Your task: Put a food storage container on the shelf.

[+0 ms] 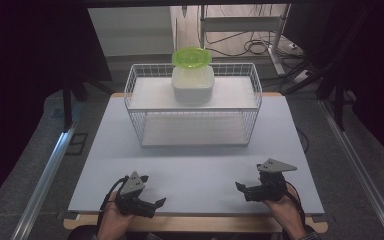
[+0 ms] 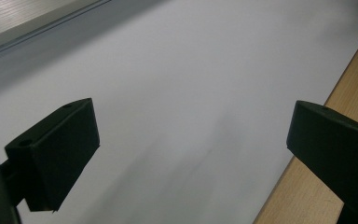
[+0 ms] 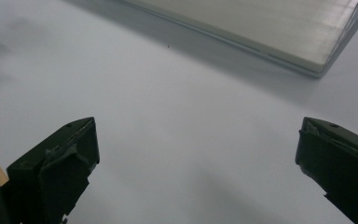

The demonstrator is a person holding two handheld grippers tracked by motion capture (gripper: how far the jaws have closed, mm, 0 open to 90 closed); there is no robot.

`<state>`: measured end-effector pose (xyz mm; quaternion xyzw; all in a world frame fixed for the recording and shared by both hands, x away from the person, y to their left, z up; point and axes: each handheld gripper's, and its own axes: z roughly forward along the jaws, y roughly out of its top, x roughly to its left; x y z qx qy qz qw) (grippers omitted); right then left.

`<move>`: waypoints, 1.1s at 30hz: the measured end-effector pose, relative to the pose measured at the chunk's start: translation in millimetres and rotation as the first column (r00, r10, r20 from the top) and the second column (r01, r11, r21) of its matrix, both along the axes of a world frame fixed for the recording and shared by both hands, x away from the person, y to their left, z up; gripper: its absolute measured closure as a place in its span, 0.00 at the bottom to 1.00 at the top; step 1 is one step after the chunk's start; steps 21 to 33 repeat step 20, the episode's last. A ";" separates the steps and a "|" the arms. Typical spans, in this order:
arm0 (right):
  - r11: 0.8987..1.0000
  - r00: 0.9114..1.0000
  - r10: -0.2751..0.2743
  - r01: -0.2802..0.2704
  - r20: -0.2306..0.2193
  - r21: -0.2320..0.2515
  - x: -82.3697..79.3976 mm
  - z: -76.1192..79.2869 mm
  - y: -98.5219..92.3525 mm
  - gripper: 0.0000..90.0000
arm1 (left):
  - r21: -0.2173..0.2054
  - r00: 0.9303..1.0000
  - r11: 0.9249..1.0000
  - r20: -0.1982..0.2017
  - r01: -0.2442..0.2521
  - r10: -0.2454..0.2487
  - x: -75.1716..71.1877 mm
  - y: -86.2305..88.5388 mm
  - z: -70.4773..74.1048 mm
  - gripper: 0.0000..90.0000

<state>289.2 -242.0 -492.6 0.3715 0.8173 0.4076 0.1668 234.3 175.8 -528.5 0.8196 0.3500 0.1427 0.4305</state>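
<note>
1. My left gripper (image 1: 152, 204) sits at the near left of the table, held in a hand (image 1: 111, 222). Its jaws stand wide apart with nothing between them; in the left gripper view I see only the pale sheet (image 2: 177, 93) under them and the wooden table edge (image 2: 307, 186) beside one jaw.
2. My right gripper (image 1: 242, 189) is at the near right, in the other hand (image 1: 286, 209). Its jaws are also spread wide and hold nothing, hovering over bare sheet.
3. The two grippers point inward toward each other, well apart.
4. The white container (image 1: 193, 84) stands on the top shelf of the wire basket rack (image 1: 135, 85) at the far middle of the table, well away from both grippers. A green lid (image 1: 192, 56) lies tilted on top of it.
5. The sheet (image 1: 195, 165) covers most of the tabletop.
6. Around the table I see grey floor, a metal rail (image 1: 45, 175) on the left, and cables (image 1: 255, 47) behind the rack. The room's edges are dark.
</note>
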 end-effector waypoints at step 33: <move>0.994 0.997 0.008 -0.016 -0.076 -0.108 -0.5 -19.3 3.6 0.00 | 0.003 1.000 1.000 -0.004 0.003 -0.003 0.6 -1.0 -0.8 0.02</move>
